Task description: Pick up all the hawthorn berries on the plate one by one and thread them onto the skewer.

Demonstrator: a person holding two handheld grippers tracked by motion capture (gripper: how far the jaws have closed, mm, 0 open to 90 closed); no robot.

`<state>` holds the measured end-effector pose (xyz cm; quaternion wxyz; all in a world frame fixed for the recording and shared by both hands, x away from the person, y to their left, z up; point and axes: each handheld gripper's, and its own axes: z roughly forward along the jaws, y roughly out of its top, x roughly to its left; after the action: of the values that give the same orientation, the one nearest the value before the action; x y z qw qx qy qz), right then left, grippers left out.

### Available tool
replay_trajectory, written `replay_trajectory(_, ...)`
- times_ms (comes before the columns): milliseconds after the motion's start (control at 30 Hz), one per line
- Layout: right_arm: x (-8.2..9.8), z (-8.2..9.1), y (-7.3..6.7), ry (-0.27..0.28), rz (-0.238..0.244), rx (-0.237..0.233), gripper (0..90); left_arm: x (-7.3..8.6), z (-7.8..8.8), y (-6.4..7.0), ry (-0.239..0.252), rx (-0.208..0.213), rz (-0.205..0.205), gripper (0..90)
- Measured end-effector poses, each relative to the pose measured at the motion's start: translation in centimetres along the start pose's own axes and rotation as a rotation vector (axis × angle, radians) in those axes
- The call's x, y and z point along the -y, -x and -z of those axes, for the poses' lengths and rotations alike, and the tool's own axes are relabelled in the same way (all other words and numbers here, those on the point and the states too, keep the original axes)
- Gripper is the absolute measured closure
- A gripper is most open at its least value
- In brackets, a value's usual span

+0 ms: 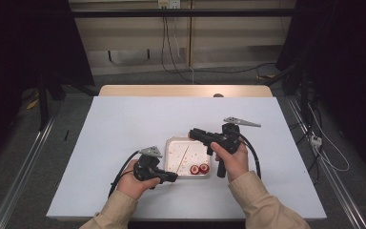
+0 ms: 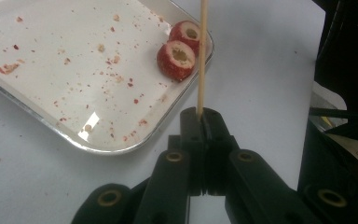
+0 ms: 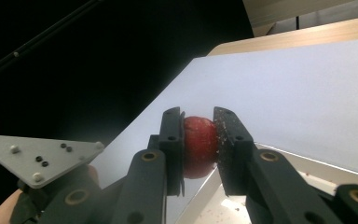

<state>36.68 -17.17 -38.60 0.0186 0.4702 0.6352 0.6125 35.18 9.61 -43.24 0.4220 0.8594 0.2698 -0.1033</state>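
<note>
My left gripper (image 2: pixel 204 114) is shut on the lower end of a thin wooden skewer (image 2: pixel 201 56), which slants up over the tray. Two red fruits with hollowed cores (image 2: pixel 177 59) (image 2: pixel 189 33) lie side by side in the near corner of the white metal tray (image 2: pixel 121 148), just beside the skewer. My right gripper (image 3: pixel 199 122) is shut on a third red fruit (image 3: pixel 199 145), held in the air above the tray's far edge. In the high view the left gripper (image 1: pixel 170 177) sits at the tray's front left and the right gripper (image 1: pixel 193 133) hovers over its back right.
The tray (image 1: pixel 171 143) is speckled with red crumbs and rests mid-table on a white sheet (image 1: pixel 124 124). A wooden table edge (image 1: pixel 186 90) runs along the back. Cables (image 1: pixel 171 52) lie on the floor beyond, and dark curtains flank both sides.
</note>
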Motion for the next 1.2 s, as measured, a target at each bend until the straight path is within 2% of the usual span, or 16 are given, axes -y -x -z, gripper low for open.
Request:
replay_trajectory(167, 0.3, -0.1, -0.5, -0.005, 0.000, -0.017, 74.3, -0.2, -0.3, 0.1, -0.004, 0.007, 0.003, 89.3)
replay_trajectory(267, 0.5, -0.2, -0.7, -0.006, 0.000, -0.021, 74.3, -0.3, 0.0, 0.0, 0.014, 0.005, 0.010, 89.3)
replay_trajectory(633, 0.5, 0.1, -0.4, 0.012, -0.004, -0.017, 74.3, -0.3, 0.1, 0.0, 0.021, 0.004, 0.017, 89.4)
replay_trajectory(900, 0.8, 0.0, -0.5, 0.002, -0.007, -0.022, 74.3, -0.4, -0.1, 0.0, 0.019, 0.004, 0.018, 89.4)
replay_trajectory(1200, 1.3, -0.3, -0.8, -0.009, 0.000, -0.025, 74.2, -0.6, -0.1, 0.1, 0.063, 0.004, 0.036, 89.5)
